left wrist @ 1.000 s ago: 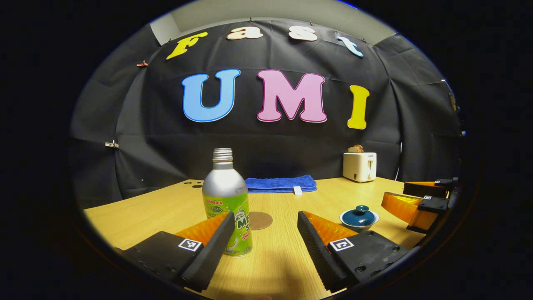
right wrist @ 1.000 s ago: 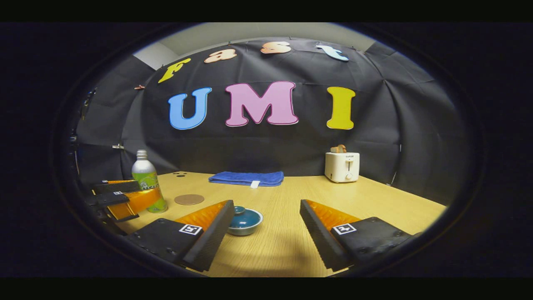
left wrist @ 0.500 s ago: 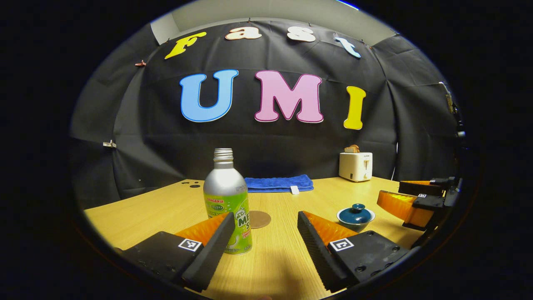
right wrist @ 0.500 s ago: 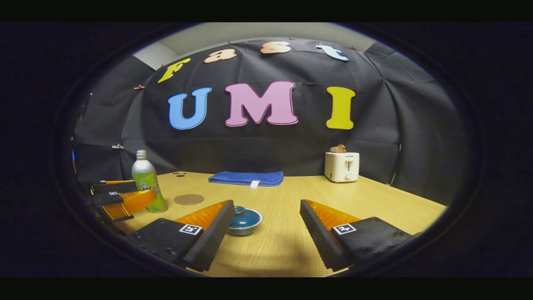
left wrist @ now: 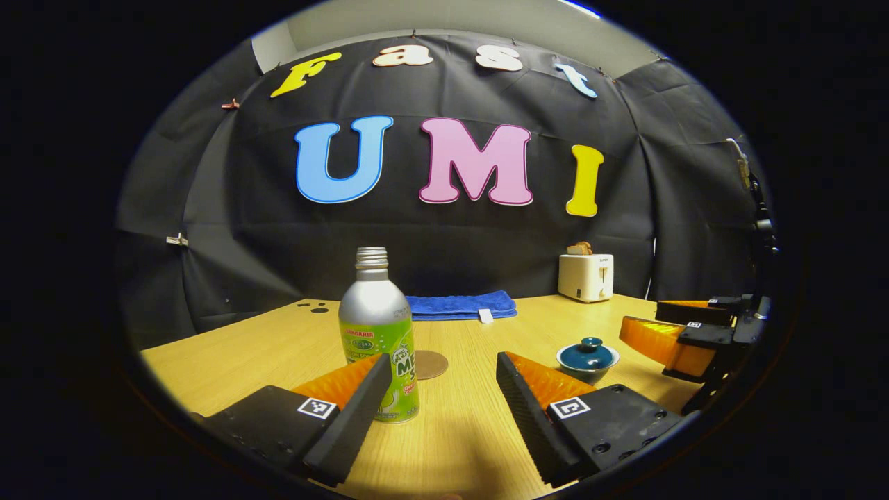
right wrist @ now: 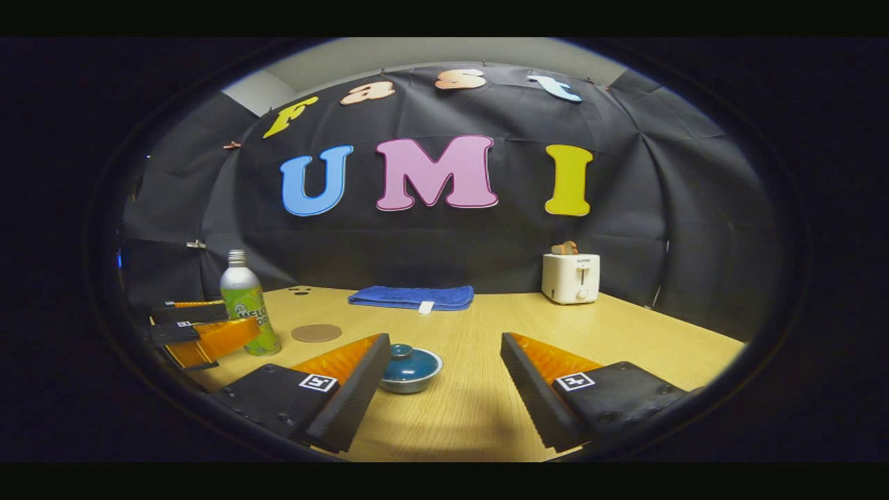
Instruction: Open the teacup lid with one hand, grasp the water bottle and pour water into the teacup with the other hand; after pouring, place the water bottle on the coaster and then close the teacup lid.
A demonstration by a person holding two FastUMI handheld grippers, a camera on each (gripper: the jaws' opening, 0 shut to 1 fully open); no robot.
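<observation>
On the table (left wrist: 243,347), water bottle (left wrist: 377,333) upright, apparently uncapped; both jaws wide.

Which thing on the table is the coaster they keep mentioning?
On the wooden table, find the tall silver-and-green bottle. Just right of it lies the coaster: a thin brown disc, flat on the wood, unlike the domed blue teacup nearer the camera.
</observation>
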